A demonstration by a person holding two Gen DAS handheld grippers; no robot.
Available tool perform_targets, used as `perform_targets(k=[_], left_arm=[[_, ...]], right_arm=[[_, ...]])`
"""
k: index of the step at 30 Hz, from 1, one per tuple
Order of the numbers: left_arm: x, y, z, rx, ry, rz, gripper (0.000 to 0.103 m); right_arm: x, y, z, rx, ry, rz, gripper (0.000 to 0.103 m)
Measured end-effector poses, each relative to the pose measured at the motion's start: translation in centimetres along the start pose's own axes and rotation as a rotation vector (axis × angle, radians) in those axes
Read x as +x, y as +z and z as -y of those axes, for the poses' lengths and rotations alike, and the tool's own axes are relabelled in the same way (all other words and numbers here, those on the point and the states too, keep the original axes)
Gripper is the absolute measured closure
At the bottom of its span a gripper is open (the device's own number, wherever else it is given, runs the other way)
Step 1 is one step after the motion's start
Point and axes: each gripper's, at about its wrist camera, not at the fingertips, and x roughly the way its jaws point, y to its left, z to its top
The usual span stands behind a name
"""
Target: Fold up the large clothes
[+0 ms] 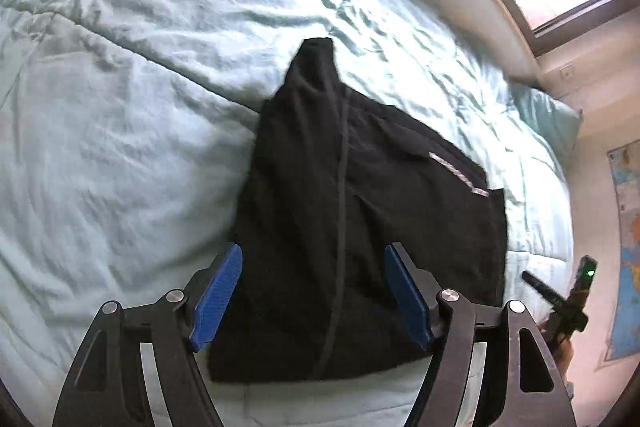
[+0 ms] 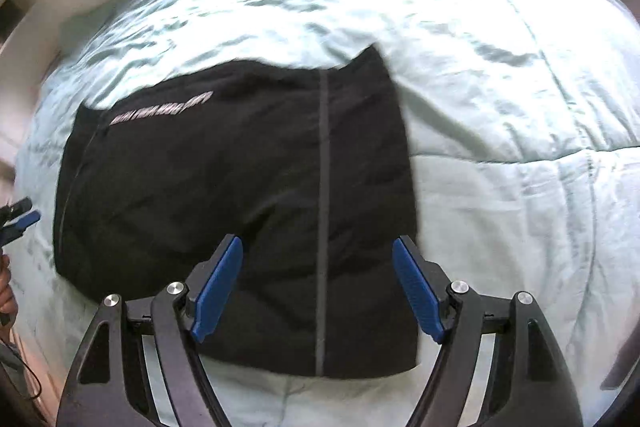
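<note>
Lying on the pale mint quilted bed cover (image 1: 120,147), the black fabric garment with a thin grey stripe and a line of pale lettering (image 1: 352,227) already looks folded into a compact, roughly rectangular bundle. One narrow end (image 1: 316,59) pokes out from the far side in the left wrist view, so the shape is not fully squared. My reading is that the main folds are done and what may remain is tucking that protruding end in, or one more fold to halve the bundle.

The left tool (image 1: 312,291) hovers above the near edge of the garment with its blue pads spread wide and nothing pinched between them; the cloth seen between the pads lies flat on the bed below. The right tool (image 2: 316,287) stands equally wide over the near edge in its own view, also holding nothing. Each tool appears at the rim of the other's picture, off to the side of the garment.

Much is hard to judge. Both views are smeared by motion, so the lettering (image 2: 160,109) cannot be read and the layer edges blur into one dark mass. How many layers the bundle has, and what kind of garment it is, I cannot tell. The near edge is partly covered by the tool frames, and only a sliver of a hand (image 2: 6,291) shows at the left margin of the right wrist view.
</note>
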Motion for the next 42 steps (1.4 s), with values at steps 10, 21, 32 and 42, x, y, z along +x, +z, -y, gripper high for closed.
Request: perform_targets(k=[10, 21, 32, 42], left_arm=[[6.8, 2.4, -2.5, -0.044, -0.057, -0.118, 0.028], [11.4, 2.1, -3.9, -0.133, -0.157, -0.181, 0.028], [13.3, 1.7, -5.3, -0.264, -0.337, -0.173, 0.029], [15.0, 1.4, -5.4, -0.307, -0.434, -0.204, 0.034]], right_arm=[[4.6, 3.1, 4.3, 0.131, 0.033, -0.024, 0.024], [11.3, 2.4, 7.4, 0.29, 0.271, -0.116, 0.022], [15.8, 1.9, 8.7, 0.391, 0.481, -0.15, 0.01], [17.0, 2.9, 6.8, 0.328, 0.627, -0.187, 0.029]])
